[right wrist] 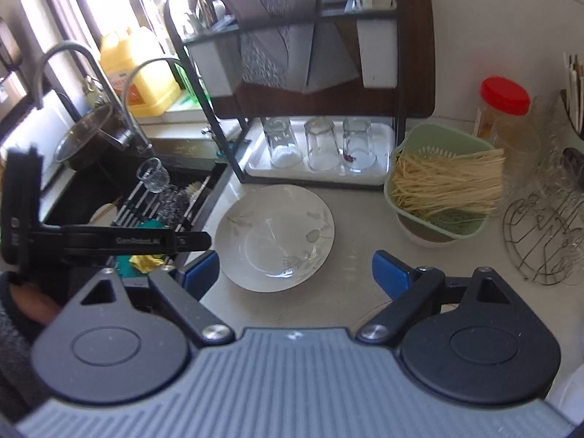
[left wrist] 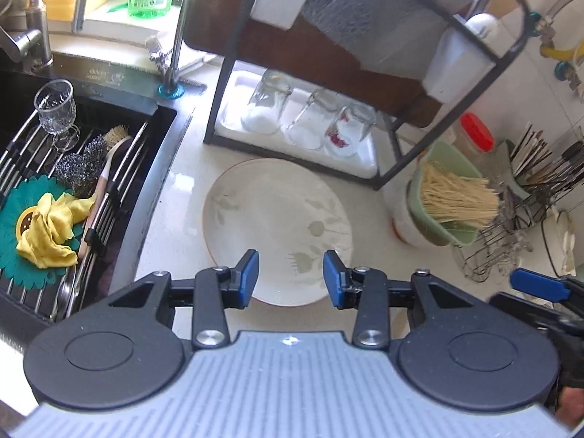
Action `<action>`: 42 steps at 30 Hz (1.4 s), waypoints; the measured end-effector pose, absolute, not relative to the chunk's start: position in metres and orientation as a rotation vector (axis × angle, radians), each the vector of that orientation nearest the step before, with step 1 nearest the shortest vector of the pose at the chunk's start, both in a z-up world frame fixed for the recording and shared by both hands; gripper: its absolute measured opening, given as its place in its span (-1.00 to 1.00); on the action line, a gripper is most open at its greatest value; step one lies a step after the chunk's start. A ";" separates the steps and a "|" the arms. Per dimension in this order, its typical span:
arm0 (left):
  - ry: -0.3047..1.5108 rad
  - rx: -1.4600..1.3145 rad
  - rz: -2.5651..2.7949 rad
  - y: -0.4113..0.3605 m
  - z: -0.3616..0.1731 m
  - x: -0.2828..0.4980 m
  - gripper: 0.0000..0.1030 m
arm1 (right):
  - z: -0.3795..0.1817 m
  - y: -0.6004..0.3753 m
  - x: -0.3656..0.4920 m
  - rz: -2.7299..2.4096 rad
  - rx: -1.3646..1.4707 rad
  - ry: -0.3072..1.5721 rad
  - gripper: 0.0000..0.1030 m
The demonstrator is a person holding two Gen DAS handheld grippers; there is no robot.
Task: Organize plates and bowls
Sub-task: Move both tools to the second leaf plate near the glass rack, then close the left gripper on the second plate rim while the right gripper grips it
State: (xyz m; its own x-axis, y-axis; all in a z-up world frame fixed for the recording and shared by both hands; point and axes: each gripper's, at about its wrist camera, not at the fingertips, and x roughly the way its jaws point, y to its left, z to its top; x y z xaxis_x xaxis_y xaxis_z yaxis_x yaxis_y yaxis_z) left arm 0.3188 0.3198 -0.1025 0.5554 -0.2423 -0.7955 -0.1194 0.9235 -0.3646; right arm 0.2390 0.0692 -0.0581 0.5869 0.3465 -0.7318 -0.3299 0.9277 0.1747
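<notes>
Both grippers above plate on desk.
Left gripper part-open, right gripper wide apart, both empty; plate beside the sink.

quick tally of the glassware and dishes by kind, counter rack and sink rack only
Plates on the counter: 1, the floral plate
Tumblers upside down on the white tray: 3, left, middle, right
Stemmed glasses on the sink rack: 1
Total: 5
</notes>
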 end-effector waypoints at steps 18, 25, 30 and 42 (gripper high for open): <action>1.121 -0.333 -0.128 0.368 -0.175 0.416 0.18 | -0.179 0.086 0.328 0.283 0.093 0.910 0.45; 1.185 -0.251 -0.215 0.370 -0.198 0.434 0.18 | -0.207 0.090 0.344 0.228 0.196 0.937 0.43; 1.220 -0.257 -0.226 0.372 -0.214 0.445 0.15 | -0.215 0.094 0.349 0.188 0.205 0.955 0.13; 1.225 -0.303 -0.285 0.377 -0.222 0.462 -0.61 | -0.222 0.083 0.358 0.246 0.344 1.026 -0.50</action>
